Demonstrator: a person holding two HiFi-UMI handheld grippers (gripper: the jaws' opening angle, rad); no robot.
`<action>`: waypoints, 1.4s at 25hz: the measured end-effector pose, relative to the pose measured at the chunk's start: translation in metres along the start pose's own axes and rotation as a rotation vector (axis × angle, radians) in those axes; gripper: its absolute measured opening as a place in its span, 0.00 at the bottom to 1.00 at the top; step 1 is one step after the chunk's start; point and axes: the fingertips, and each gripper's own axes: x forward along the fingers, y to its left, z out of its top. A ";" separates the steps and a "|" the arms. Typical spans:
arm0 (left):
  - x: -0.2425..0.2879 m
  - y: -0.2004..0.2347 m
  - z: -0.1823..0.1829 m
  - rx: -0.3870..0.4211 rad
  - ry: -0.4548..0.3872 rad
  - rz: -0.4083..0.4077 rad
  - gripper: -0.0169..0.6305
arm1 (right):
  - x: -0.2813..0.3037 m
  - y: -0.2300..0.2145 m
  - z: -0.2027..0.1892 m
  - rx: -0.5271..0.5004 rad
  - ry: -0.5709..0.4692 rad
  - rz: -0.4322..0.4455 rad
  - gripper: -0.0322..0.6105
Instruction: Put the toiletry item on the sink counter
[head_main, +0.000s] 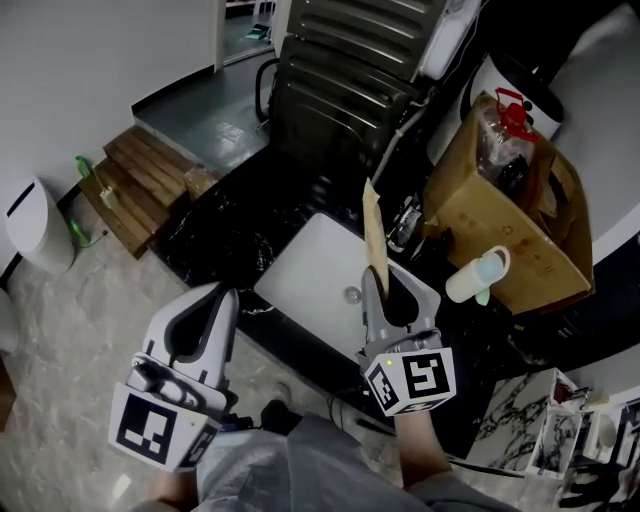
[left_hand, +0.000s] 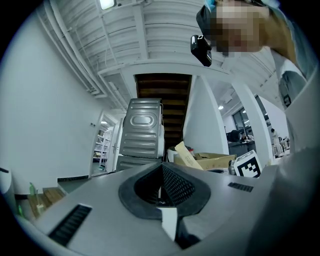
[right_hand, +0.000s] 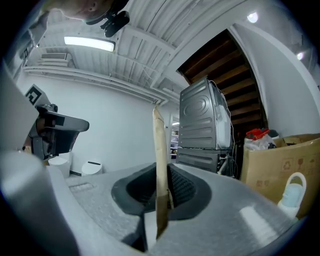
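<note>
Closest to you are the square-marker cubes on both tools, and beyond them the jaws tell you who is working. Your right gripper (head_main: 383, 285) is pinching the toiletry item, a thin, flat tan paper-wrapped strip (head_main: 373, 225), by its near end. The pads press on its two broad faces, so most of its length sticks out past the fingertips. That grip looks chosen to leave the far end free, so you can lay it down without the jaws meeting the surface first.

Your left gripper (head_main: 215, 300) has its jaws pressed together on nothing and sits to the left, apart from the strip. I take it to be idle.

From the head view the strip hangs over the white rectangular sink basin (head_main: 300, 280), its free end pointing toward the chrome tap (head_main: 403, 222). It touches neither of them. The glossy black marble counter (head_main: 215, 235) surrounds the basin. Its right side is crowded by a brown cardboard box (head_main: 480, 225) and a pale bottle lying on its side (head_main: 478, 275), so the barer left stretch seems the easier landing place.
</note>
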 end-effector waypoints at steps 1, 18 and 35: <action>0.007 0.003 -0.005 -0.002 0.018 0.005 0.03 | 0.006 -0.004 -0.003 0.002 0.005 0.001 0.13; 0.091 0.007 -0.018 -0.030 0.035 -0.056 0.03 | 0.056 -0.050 -0.030 -0.026 0.076 -0.009 0.13; 0.112 0.044 -0.029 -0.043 0.105 -0.105 0.03 | 0.128 -0.071 -0.052 -0.186 0.158 -0.068 0.13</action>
